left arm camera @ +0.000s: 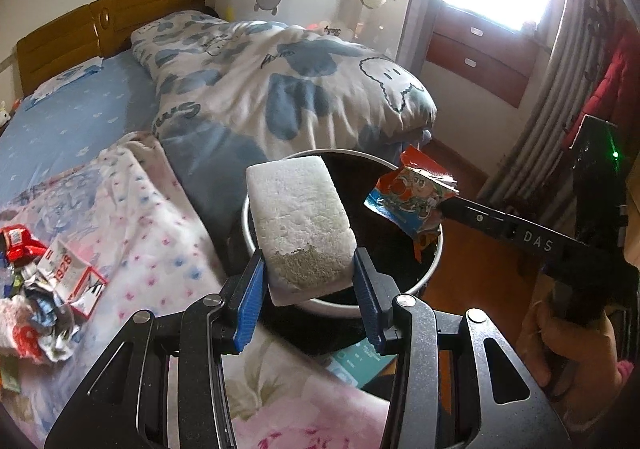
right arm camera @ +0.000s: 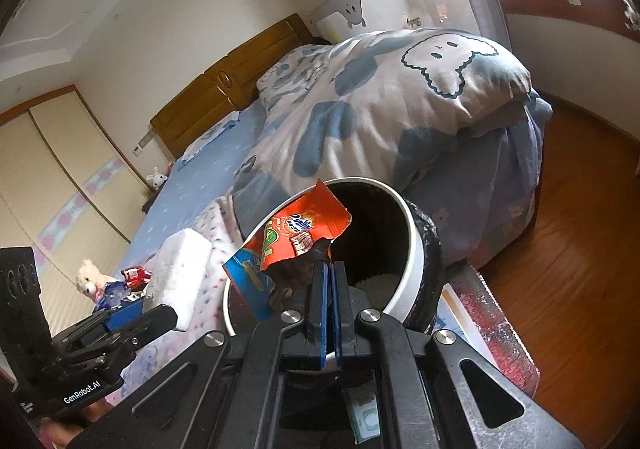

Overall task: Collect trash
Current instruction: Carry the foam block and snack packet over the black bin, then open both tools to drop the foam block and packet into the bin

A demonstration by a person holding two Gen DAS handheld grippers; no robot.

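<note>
My left gripper is shut on a white foam block, held just over the near rim of a white trash bin with a dark inside. From the right, my right gripper is shut on an orange and blue snack wrapper, which hangs over the bin's mouth. In the left wrist view that wrapper sits at the tip of the right gripper's black fingers. The foam block and left gripper show at the lower left of the right wrist view.
A pile of wrappers and a small red-and-white carton lies on the flowered blanket at left. The bed carries a bunched blue-and-white duvet. A crib, drawers and wooden floor lie beyond. A person's hand grips the right tool.
</note>
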